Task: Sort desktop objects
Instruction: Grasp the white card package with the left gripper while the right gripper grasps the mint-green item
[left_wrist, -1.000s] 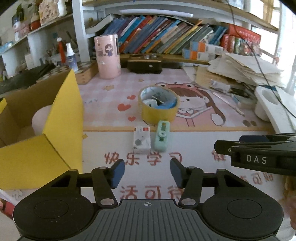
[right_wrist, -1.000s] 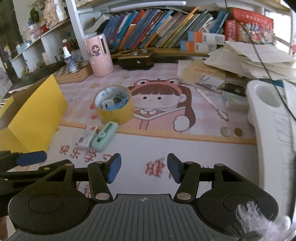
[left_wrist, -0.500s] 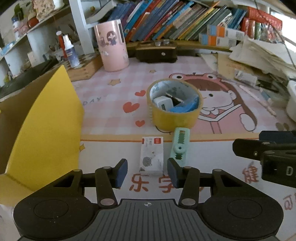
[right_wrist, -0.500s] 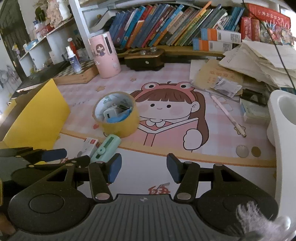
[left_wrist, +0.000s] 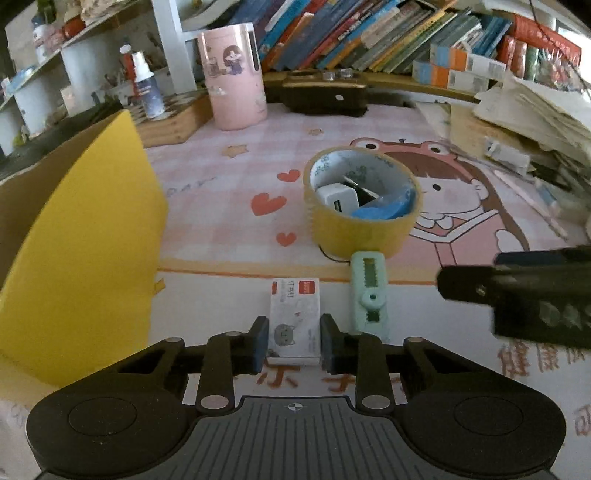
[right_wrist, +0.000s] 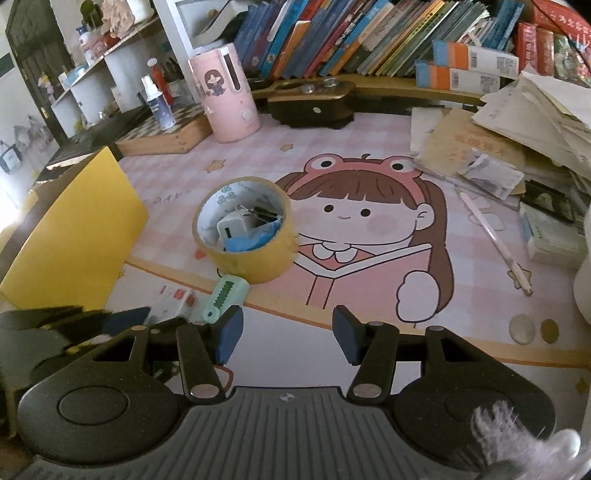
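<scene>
A small white staple box (left_wrist: 294, 317) with a red label lies on the desk mat. My left gripper (left_wrist: 294, 345) straddles its near end, a blue pad close on each side; I cannot tell whether the pads touch it. A mint-green correction tape (left_wrist: 370, 291) lies just right of the box, and also shows in the right wrist view (right_wrist: 226, 296). Behind them stands a yellow tape roll (left_wrist: 360, 206) holding a white charger and a blue item. My right gripper (right_wrist: 286, 332) is open and empty over the mat, right of the correction tape.
An open yellow cardboard box (left_wrist: 85, 236) stands at the left. A pink cylinder (left_wrist: 232, 75), a black case (left_wrist: 325, 94) and a row of books line the back. Loose papers (right_wrist: 517, 122), a pen (right_wrist: 495, 240) and two coins (right_wrist: 533, 328) lie at the right.
My left gripper has moved forward and down until its pads flank the staple box, and has narrowed. My right gripper has moved forward towards the tape roll.
</scene>
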